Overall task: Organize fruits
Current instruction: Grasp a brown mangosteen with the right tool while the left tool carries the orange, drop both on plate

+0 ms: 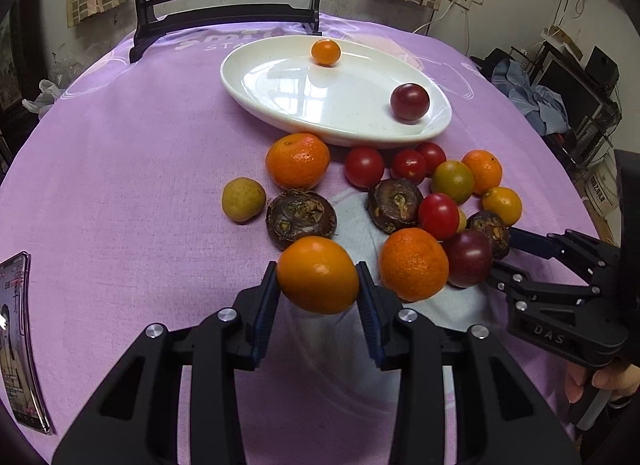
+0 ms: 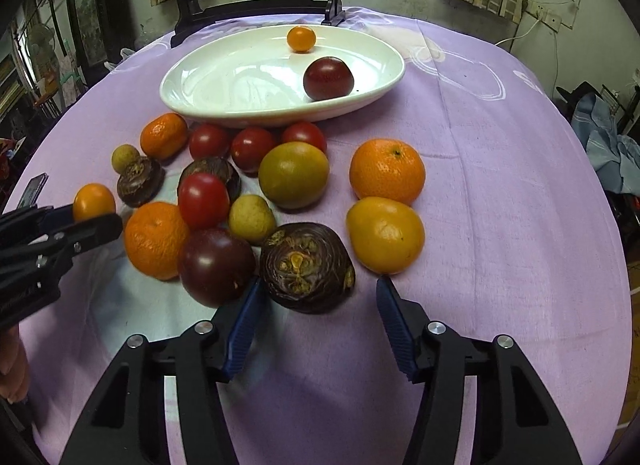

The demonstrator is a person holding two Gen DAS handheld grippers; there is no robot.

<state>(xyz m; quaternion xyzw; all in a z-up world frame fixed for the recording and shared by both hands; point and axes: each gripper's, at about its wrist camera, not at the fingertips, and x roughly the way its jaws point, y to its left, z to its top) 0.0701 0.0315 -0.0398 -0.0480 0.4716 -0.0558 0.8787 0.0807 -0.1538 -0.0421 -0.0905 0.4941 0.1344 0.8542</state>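
Room: cluttered place, curtained window at the back, round table under a purple cloth (image 1: 120,185) with a dark wooden stand behind it.
Plate: white oval dish (image 1: 280,85) toward the far side; only a small orange tomato and a dark red one in it so far.
Pile: rest of the fruit sits loose on the cloth just in front of the plate: mandarins, red cherry tomatoes, brown water chestnuts, a couple of yellowish longans.
Left gripper (image 1: 318,285): pinching a smooth orange-yellow fruit (image 1: 318,275), both blue pads pressed on its sides.
Right gripper (image 2: 318,293): jaws spread around a water chestnut (image 2: 306,267), one pad beside it, the other clear of it.
Tip, left: I'd lift straight up before swinging to the plate, since a mandarin sits just beside it.
Tip, right: centre on the chestnut; the dark tomato (image 2: 216,265) touching it could roll.
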